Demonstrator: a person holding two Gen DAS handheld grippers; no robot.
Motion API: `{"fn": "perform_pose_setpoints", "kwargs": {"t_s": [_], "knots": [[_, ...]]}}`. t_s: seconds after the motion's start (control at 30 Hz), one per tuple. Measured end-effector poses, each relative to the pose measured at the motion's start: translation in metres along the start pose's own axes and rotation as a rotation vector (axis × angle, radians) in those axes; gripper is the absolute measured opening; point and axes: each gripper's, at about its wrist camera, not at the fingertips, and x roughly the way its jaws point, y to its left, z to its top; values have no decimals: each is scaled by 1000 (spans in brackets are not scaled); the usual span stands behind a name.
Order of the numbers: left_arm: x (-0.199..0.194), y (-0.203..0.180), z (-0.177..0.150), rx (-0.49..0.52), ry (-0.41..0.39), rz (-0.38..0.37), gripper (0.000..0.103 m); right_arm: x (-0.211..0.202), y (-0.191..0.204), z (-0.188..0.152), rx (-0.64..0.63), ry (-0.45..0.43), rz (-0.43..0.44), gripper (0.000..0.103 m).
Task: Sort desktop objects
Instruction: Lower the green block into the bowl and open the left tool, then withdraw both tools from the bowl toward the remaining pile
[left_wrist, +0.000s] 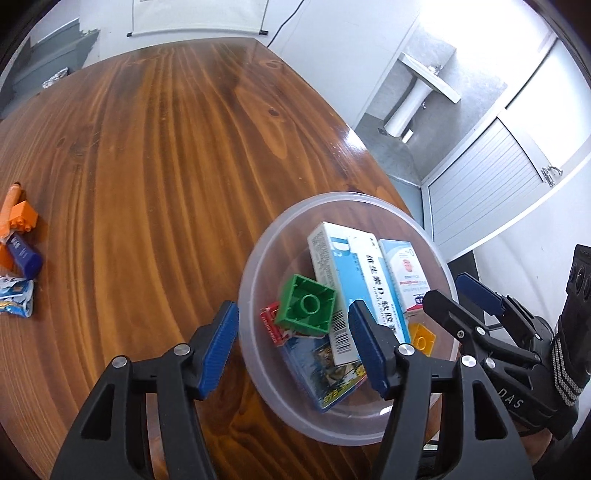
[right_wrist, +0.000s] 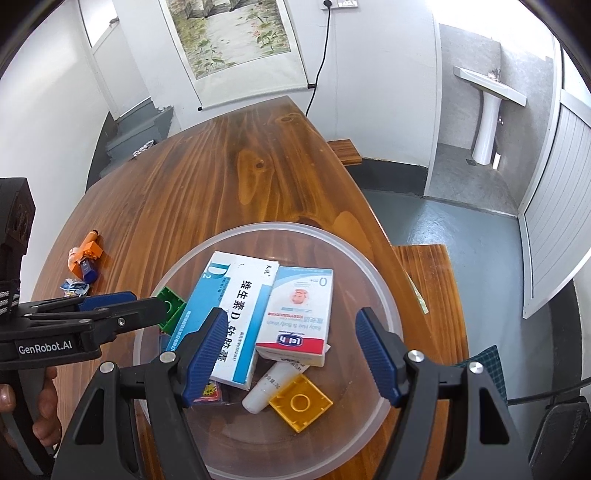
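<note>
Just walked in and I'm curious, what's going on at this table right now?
A person is sorting small objects on a wooden table with a gripper in each hand. Both the left gripper and the right gripper are open and empty, over a clear plastic bowl. The bowl holds two medicine boxes, a green block, a yellow block, a white tube and some packets. An orange block, a blue tube and a wrapper lie outside it on the table.

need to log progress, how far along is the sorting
Mostly done: the bowl already holds two boxes, a green block, a yellow block and a tube. Both grippers, left and right, are open and empty. A small pile remains on the table.
</note>
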Motion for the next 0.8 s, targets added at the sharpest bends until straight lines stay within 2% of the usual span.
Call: {"fn": "perform_pose_setpoints", "kwargs": {"t_s": [0.17,0.47,0.67,0.8], "knots": [[-12,9,-9,12,-22,78,66,2,3,-1,10,5,3,76],[7,8,-16,57,53,52,66,-1,14,-3,-11,-5,-6,76],[22,9,-7,75,35,142,66,-9,15,-4,-3,-21,-30,76],[16,14,-3,41,18,121,66,-15,20,-5,-22,-33,-37,76]]}}
